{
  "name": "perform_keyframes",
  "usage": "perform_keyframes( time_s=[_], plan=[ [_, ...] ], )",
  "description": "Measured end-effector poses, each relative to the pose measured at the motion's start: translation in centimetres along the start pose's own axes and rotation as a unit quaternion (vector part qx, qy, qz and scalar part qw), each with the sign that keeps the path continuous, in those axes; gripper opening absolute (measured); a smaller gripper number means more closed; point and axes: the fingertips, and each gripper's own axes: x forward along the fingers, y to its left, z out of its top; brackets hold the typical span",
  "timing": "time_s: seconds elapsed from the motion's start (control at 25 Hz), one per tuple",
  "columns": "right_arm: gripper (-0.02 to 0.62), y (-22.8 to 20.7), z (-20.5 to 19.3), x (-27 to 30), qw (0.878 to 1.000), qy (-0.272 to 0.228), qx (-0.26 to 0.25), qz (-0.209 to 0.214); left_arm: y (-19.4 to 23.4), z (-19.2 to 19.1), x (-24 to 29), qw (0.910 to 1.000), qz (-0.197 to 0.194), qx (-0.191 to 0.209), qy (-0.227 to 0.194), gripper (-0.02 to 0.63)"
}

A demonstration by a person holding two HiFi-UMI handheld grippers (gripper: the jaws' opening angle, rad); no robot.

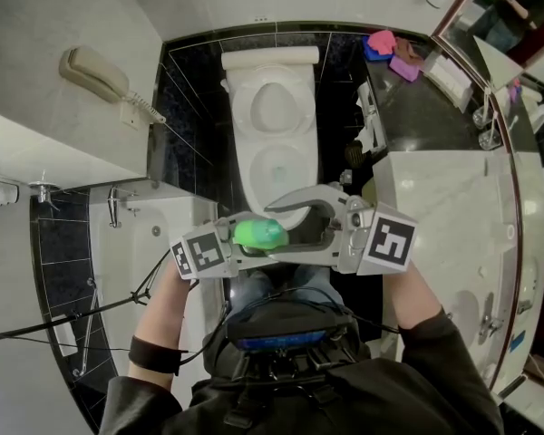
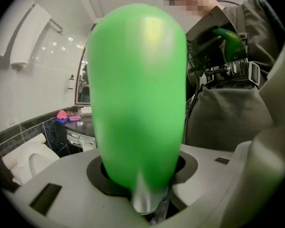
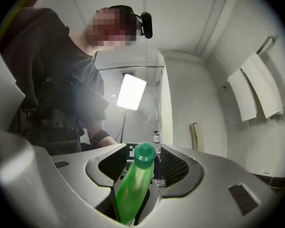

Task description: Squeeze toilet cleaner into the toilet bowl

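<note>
**Left gripper** (image 2: 142,177): your fingers (image 2: 61,179) are closed on the body of the toilet cleaner bottle (image 2: 137,89), which fills the space between them. The hold looks low on the bottle and adequate.

**Right gripper** (image 3: 135,169): your fingers (image 3: 190,167) stand wide, one on each side of the bottle's upper part. There is clear space between the cap (image 3: 144,154) and the ribbed pad. As far as I can judge, this gripper is not holding anything.

**Bottle attitude:** the long axis is near upright, cap uppermost, leaning away from the right fingers and toward the left ones. The cap is on, so the outlet points up and not at the bowl.

**Beyond both sets of fingertips,** ahead and below, the toilet bowl (image 1: 239,143) is open with its lid raised. The bottle sits about at the near rim, not over the water.

**Step in hand,** by my reading, is opening the cap.
- Bring the right fingers in square on the cap alone, not on the neck.
- Hold firm with the left fingers but stop short of squeezing. A pressed body may spurt once the cap is open.
- Once it is open, carry the bottle forward over the bowl and tip the outlet down before you squeeze.
</note>
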Motion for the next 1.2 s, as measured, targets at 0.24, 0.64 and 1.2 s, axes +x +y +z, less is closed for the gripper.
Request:
perform_keyframes(
  time_s=[0.24,0.64,1.2],
  plan=[
    [0.165,0.3,-0.3,0.2,1.000,0.022,-0.018,0.009,-0.6,0.2,0.5,0.9998,-0.020,0.003,0.006,0.195],
    [0.158,-0.9,-1.5,-0.2,0.996,0.014,0.081,-0.025,2.0,-0.7,0.9,0.9969,0.076,0.005,0.021,0.195],
    [0.158,-4.0,-6.8,-0.9,0.952,0.050,0.275,-0.122,9.0,-5.9,-0.4,0.9210,0.384,0.017,0.066,0.195]
  ],
)
